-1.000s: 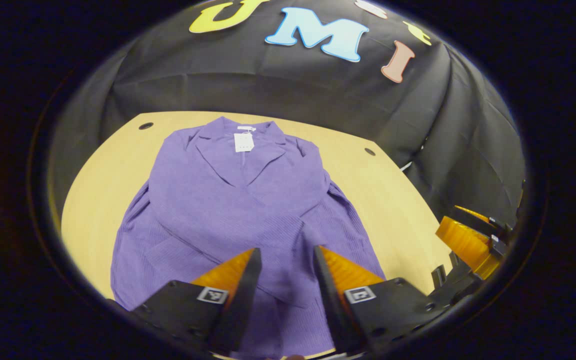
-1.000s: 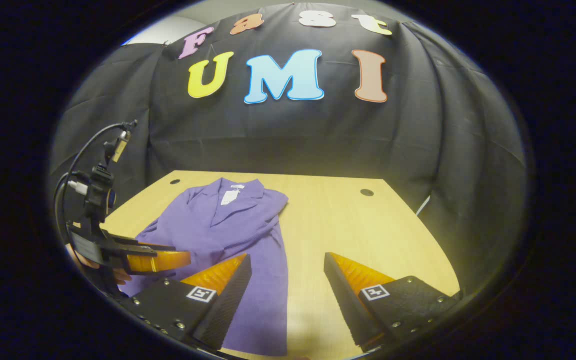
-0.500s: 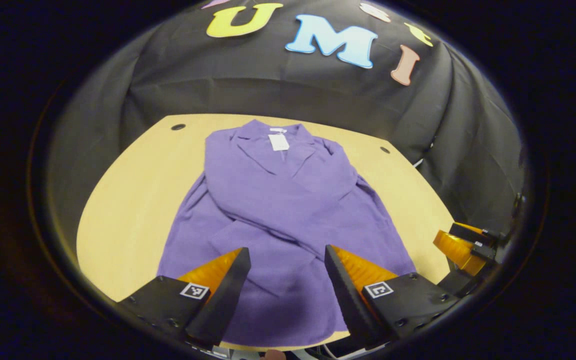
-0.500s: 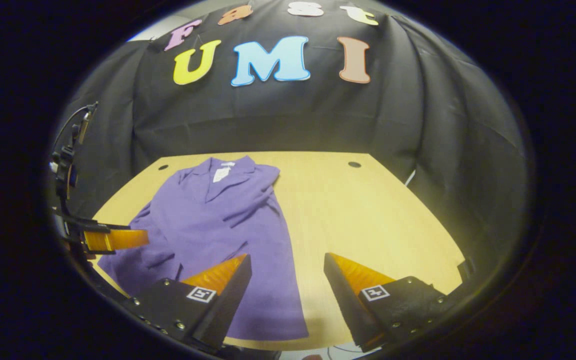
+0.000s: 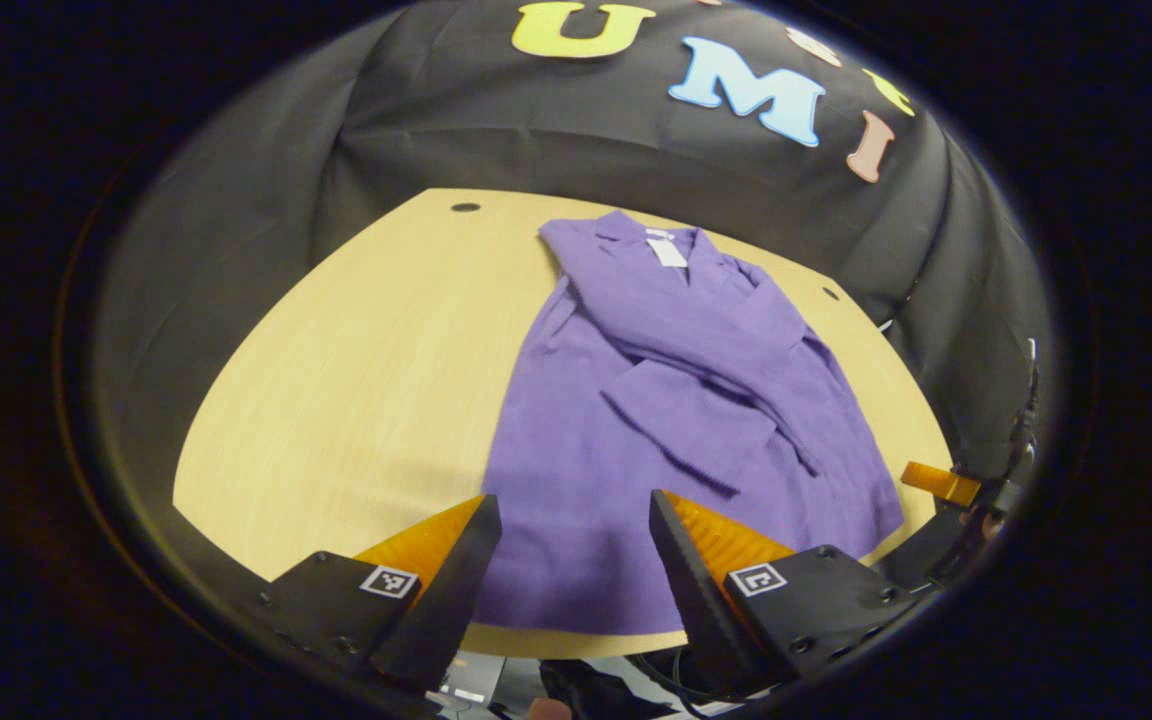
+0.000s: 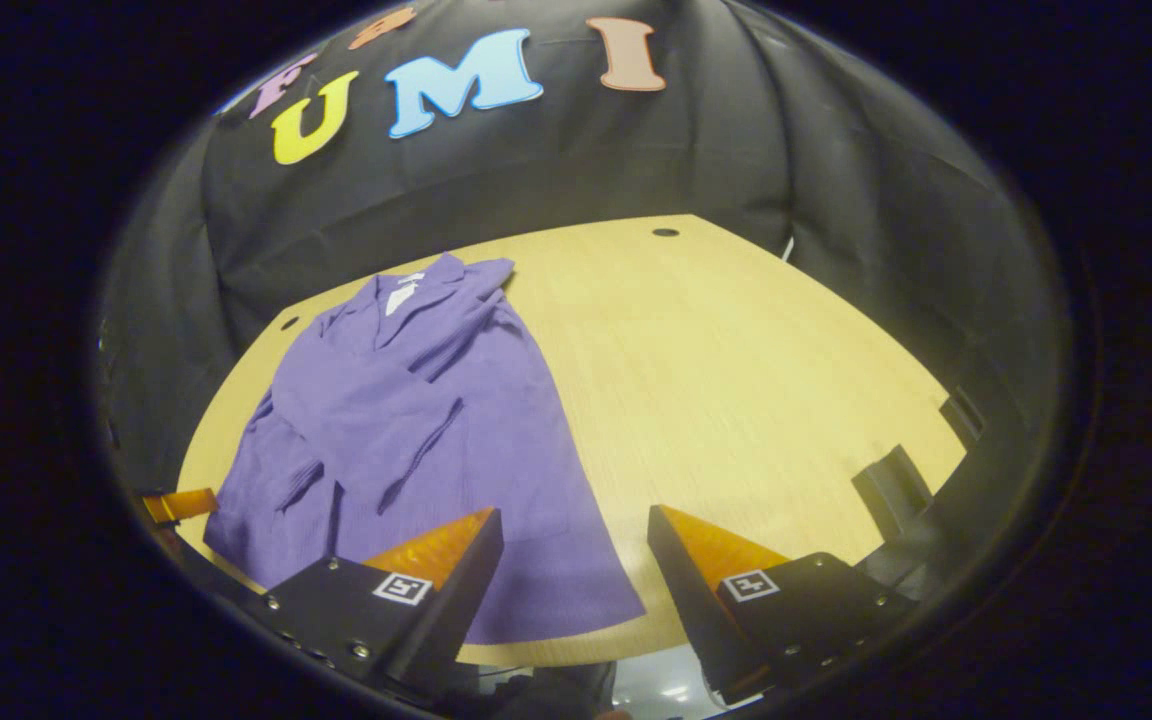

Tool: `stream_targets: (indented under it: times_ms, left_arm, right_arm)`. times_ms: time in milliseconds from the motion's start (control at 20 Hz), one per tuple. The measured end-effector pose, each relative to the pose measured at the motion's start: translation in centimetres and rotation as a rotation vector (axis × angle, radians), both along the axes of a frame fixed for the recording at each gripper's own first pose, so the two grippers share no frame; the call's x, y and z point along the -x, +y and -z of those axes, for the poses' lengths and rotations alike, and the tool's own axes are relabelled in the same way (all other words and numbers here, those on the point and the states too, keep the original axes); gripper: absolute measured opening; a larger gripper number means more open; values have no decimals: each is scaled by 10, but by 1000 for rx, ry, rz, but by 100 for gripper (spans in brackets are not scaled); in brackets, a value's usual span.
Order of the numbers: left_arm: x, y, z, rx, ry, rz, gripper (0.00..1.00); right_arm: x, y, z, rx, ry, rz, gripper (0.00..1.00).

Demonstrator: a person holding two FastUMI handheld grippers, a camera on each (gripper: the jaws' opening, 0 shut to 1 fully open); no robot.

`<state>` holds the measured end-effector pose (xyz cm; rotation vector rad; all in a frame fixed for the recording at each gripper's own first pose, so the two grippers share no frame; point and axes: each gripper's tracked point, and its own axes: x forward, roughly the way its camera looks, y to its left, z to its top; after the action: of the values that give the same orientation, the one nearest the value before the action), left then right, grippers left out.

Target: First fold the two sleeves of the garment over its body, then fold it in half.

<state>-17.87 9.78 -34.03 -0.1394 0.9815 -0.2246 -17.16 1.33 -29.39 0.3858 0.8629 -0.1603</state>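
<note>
You have drawn both tongs back from the garment over the last second, and they now sit past the counter's near edge. In the left gripper view, your left tongs [image 5: 568, 560] stand apart and hold nothing; the purple garment [image 5: 676, 420] lies flat on the counter [image 5: 356, 380], collar far, both sleeves crossed over its body, a white tag [image 5: 667, 252] at the neck. In the right gripper view, your right tongs [image 6: 574, 570] are likewise apart and empty, with the garment [image 6: 416, 440] spread on the counter's [image 6: 736, 370] left half, hem nearest you.
</note>
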Motion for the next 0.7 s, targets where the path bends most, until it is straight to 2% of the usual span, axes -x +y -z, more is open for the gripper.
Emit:
stream_targets:
  times_ms: [150,300,450,650,700]
  left_arm:
    - [12,15,8,2,17,-14,99]
    - [17,20,15,5,23,-15,95]
    - [17,23,23,-9,29,-18,95]
    - [25,7,23,9,22,24,97]
    - [28,2,22,13,23,31,95]
  right_arm:
    - [4,4,8,-20,19,9,89]
    - [11,7,14,-31,38,15,89]
    - [14,10,19,-45,51,16,90]
    - [21,22,25,-77,67,7,90]
    - [22,27,26,-82,68,-3,92]
